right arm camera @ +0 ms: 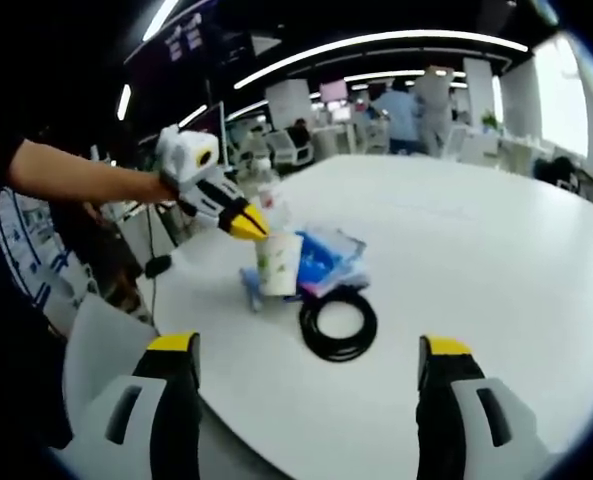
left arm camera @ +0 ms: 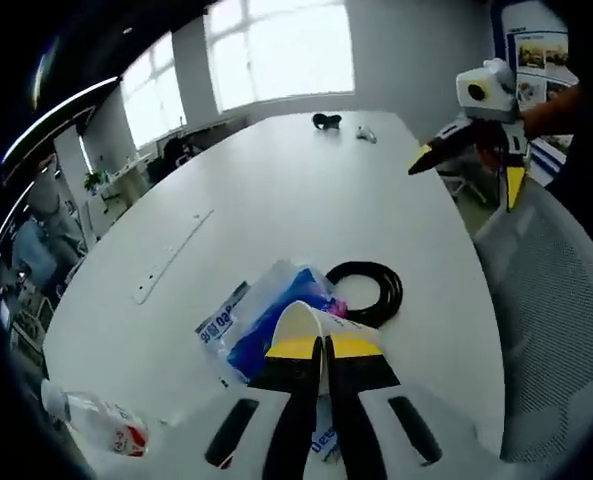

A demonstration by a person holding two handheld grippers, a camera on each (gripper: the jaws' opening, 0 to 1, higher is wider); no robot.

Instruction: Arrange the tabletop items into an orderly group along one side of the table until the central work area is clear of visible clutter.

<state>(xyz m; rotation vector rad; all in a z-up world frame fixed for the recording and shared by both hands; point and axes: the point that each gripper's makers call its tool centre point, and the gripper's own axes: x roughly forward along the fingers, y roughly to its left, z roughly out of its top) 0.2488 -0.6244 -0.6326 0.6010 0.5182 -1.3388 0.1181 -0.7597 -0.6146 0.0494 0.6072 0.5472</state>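
I am seeing my left gripper (left arm camera: pixel 325 349) pinching the rim of a white paper cup (left arm camera: pixel 314 322), jaws nearly closed on it; in the right gripper view the same gripper (right arm camera: pixel 248 224) is gripping the cup (right arm camera: pixel 278 262) upright above the white table (right arm camera: pixel 496 260). The cup is sitting just beside a blue-and-white plastic packet (left arm camera: pixel 261 315), with a coiled black cable (left arm camera: pixel 369 290) touching the packet's far edge (all near the table's edge). A plastic bottle (left arm camera: pixel 96 420) is lying apart, at the table's rim. My right gripper (right arm camera: pixel 306 375) is hanging wide open and gripping nothing, near the cable (right arm camera: pixel 337 322).
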